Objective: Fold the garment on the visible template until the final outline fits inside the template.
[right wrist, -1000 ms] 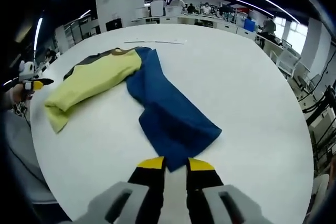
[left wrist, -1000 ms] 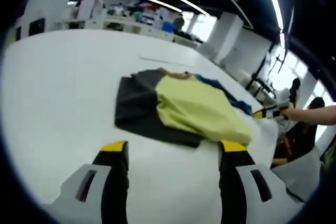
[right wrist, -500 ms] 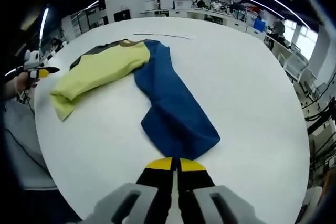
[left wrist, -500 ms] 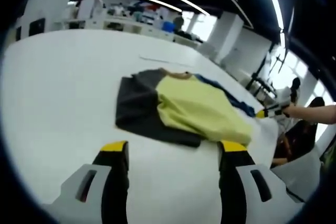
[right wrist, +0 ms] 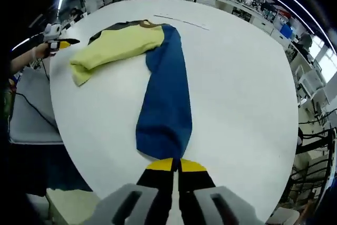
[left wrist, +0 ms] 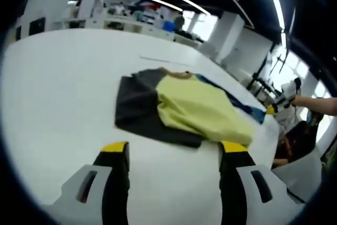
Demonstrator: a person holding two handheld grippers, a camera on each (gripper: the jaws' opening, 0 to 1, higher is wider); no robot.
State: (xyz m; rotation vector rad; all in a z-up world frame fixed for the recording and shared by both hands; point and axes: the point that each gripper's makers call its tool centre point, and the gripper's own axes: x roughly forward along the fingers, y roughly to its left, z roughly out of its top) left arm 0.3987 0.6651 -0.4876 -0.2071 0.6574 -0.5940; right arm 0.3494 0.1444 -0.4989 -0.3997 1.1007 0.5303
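Note:
The garment lies flat on the white table (left wrist: 63,88), with a yellow body (left wrist: 202,109), a dark grey sleeve (left wrist: 137,106) and a blue sleeve (left wrist: 242,105). My left gripper (left wrist: 174,150) stands open just short of the garment's near edge, nothing between its jaws. In the right gripper view the blue sleeve (right wrist: 166,93) runs straight from the yellow body (right wrist: 124,43) down to my right gripper (right wrist: 176,165), which is shut on the sleeve's end. The right gripper (left wrist: 280,104) comes into the left gripper view at the right, held by a hand. The left gripper (right wrist: 57,39) sits at the upper left.
A thin pale line (right wrist: 181,21) is marked on the table beyond the collar. The table's rounded edge (right wrist: 66,143) runs close to my right gripper, with a grey surface (right wrist: 26,114) below it. Desks and people stand far behind.
My right gripper has shut on the blue sleeve's end and drawn back, pulling the crumpled sleeve out straight. The left gripper has stayed open and still.

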